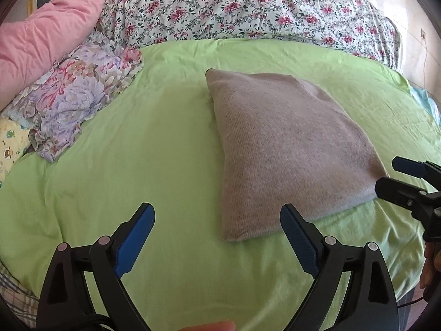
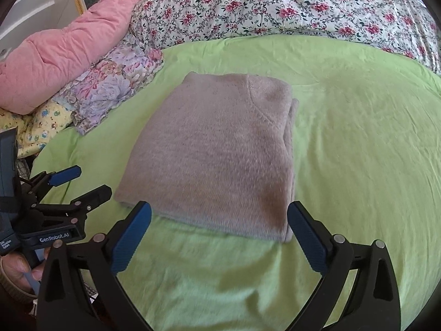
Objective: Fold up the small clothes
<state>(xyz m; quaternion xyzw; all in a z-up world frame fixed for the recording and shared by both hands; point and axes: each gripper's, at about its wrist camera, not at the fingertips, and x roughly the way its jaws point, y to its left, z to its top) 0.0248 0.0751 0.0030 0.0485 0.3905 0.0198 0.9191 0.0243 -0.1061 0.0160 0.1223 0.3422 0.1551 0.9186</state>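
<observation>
A beige knitted sweater (image 1: 281, 149) lies folded into a rectangle on the green sheet (image 1: 137, 151); it also shows in the right wrist view (image 2: 220, 160). My left gripper (image 1: 217, 212) is open and empty, just short of the sweater's near left corner. My right gripper (image 2: 219, 209) is open and empty, its fingertips at the sweater's near edge. The right gripper shows at the right edge of the left wrist view (image 1: 397, 176), next to the sweater's near right corner. The left gripper shows at the left of the right wrist view (image 2: 82, 182).
A pink quilt (image 2: 63, 49) and a floral purple cloth (image 2: 110, 88) lie at the left. A flowered bedspread (image 2: 289, 8) is bunched along the back. A yellow printed cloth (image 2: 41, 127) lies at the near left. The green sheet (image 2: 358, 151) stretches to the right.
</observation>
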